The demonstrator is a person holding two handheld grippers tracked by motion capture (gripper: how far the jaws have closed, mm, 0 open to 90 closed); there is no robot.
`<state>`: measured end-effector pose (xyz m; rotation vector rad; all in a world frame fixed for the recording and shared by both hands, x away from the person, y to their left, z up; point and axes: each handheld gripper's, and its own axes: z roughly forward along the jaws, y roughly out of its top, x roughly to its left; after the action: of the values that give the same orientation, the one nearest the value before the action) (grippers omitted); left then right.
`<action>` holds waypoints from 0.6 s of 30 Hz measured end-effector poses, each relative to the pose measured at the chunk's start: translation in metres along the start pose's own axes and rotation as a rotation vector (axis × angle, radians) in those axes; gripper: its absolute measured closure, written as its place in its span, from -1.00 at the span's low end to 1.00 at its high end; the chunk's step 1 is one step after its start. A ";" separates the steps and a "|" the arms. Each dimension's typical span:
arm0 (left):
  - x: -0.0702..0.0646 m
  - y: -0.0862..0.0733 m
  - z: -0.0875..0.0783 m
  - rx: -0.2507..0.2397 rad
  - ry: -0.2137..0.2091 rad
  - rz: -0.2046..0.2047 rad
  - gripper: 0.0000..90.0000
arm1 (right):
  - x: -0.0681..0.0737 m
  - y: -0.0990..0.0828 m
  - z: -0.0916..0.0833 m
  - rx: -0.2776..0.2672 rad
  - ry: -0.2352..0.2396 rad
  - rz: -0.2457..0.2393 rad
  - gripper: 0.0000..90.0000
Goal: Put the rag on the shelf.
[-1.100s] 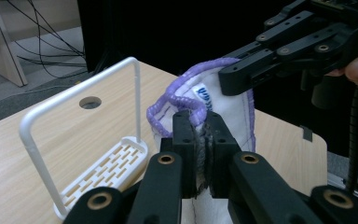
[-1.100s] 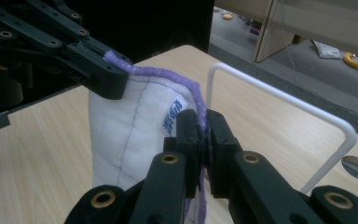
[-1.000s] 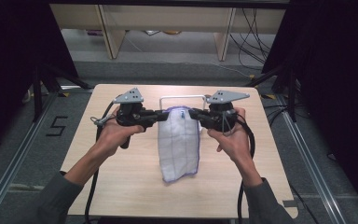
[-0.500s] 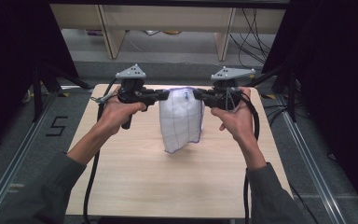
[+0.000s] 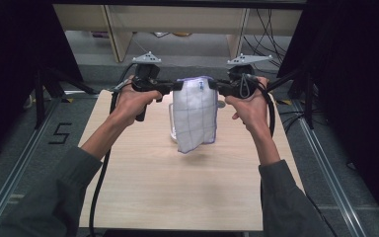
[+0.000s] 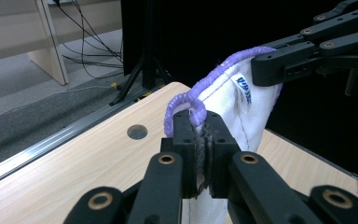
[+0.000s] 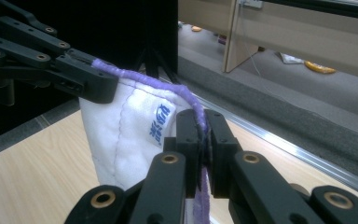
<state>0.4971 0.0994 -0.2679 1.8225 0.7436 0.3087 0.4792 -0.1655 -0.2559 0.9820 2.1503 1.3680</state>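
Your left gripper [image 5: 176,87] and right gripper [image 5: 213,87] each pinch a top corner of the cloth [image 5: 194,116], which hangs at upper centre above the table [image 5: 143,182]. It looks light and limp, so hold it by the purple hem.

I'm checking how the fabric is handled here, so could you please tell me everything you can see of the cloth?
The cloth is white with thin blue grid lines, a purple stitched edge and a small label with blue print near the top. It looks soft and quilted. It hangs folded in the air above the wooden table, clear of its surface. The left gripper and right gripper each pinch one top corner, jaws shut, keeping the upper edge stretched between them.
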 end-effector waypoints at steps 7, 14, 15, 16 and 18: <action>0.011 0.012 0.003 -0.013 0.021 -0.021 0.88 | -0.009 0.012 0.010 -0.020 -0.009 0.020 0.91; 0.030 0.026 0.016 -0.029 0.047 -0.071 0.88 | -0.022 0.030 0.024 -0.032 -0.027 0.061 0.91; 0.030 0.026 0.016 -0.029 0.047 -0.071 0.88 | -0.022 0.030 0.024 -0.032 -0.027 0.061 0.91; 0.036 0.029 0.019 -0.028 0.054 -0.076 0.88 | -0.024 0.035 0.029 -0.029 -0.030 0.077 0.91; 0.039 0.031 0.022 -0.030 0.056 -0.076 0.88 | -0.025 0.037 0.031 -0.030 -0.035 0.077 0.91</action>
<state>0.5490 0.1006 -0.2535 1.7589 0.8411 0.3204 0.5292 -0.1553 -0.2370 1.0787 2.0801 1.4041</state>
